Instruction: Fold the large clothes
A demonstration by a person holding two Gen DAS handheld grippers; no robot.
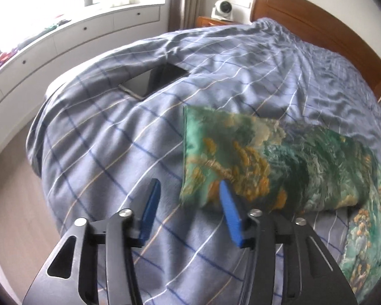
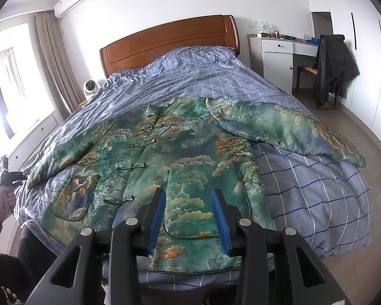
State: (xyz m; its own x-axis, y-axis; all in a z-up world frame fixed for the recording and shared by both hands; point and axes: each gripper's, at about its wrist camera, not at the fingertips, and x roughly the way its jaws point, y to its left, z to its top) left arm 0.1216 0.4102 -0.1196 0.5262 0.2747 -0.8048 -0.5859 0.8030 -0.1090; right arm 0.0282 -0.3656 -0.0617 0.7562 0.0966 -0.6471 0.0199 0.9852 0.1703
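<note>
**Two sleeves out, one padded jacket to fold**

Both my grippers stand apart and empty: the left gripper point(image 1: 189, 190) by the sleeve cuff point(image 1: 198, 152), the right gripper point(image 2: 189, 198) above the hem. The green satin padded jacket with orange cloud print point(image 2: 180, 157) lies face-up, buttoned, on the blue checked duvet point(image 2: 317, 193). I judge it light, soft, slippery; I'd pinch cuffs and hem edges.

The bed point(image 2: 317, 185), covered by a blue checked duvet point(image 2: 216, 76), carries a green landscape-print jacket point(image 2: 185, 152) lying flat, front up, directly ahead of the right claw point(image 2: 188, 212), sleeves spread. A dark tablet point(image 1: 162, 77) lies beyond the left claw point(image 1: 189, 198).
</note>
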